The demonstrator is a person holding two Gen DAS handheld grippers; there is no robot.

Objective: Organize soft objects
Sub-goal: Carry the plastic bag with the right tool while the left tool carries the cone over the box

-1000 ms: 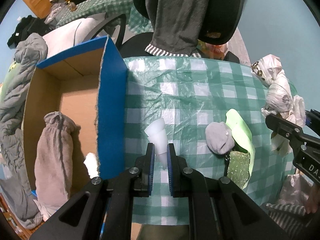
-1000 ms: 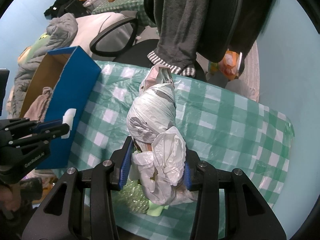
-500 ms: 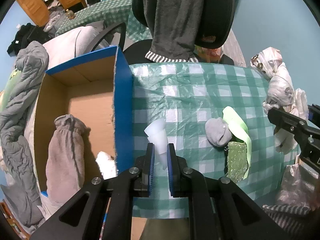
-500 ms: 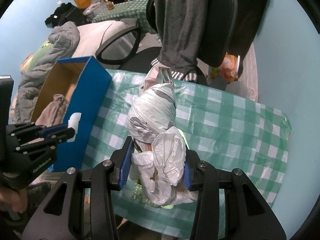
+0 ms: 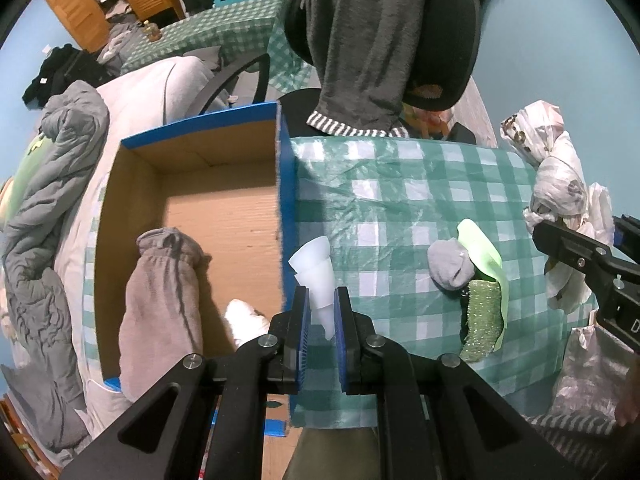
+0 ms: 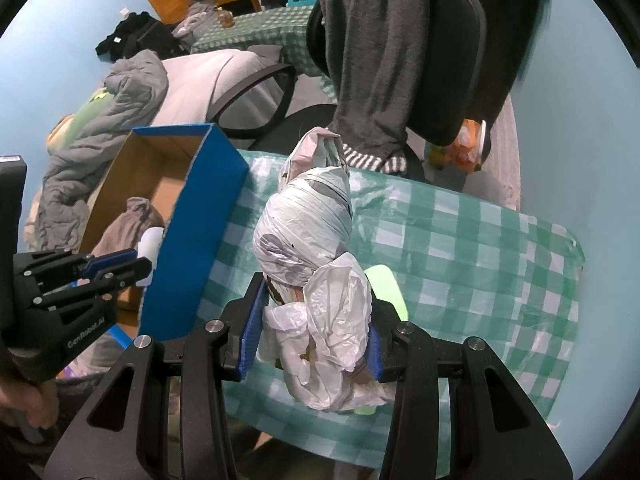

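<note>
My left gripper [image 5: 321,308] is shut on a white cone-shaped soft piece [image 5: 316,268], held in the air beside the blue wall of the cardboard box [image 5: 286,208]. In the right wrist view the left gripper [image 6: 136,266] hangs by that box [image 6: 200,216]. My right gripper [image 6: 314,328] is shut on a bundle of white plastic bags [image 6: 312,248], lifted above the checked table [image 6: 480,248]. A grey rolled sock [image 5: 448,266], a light green sheet [image 5: 482,248] and a glittery green cloth [image 5: 482,318] lie on the table. A grey-brown garment [image 5: 160,300] and a white item [image 5: 246,318] lie inside the box.
A black office chair [image 5: 440,40] draped with a dark grey garment [image 5: 360,40] stands behind the table. A second chair [image 6: 248,92] piled with grey clothes is behind the box. A blue wall [image 6: 580,140] runs along the table's right side.
Both grippers have risen with their loads, so the table and box look smaller and farther below. The left one has drifted toward the box side. Both grips are unchanged.
</note>
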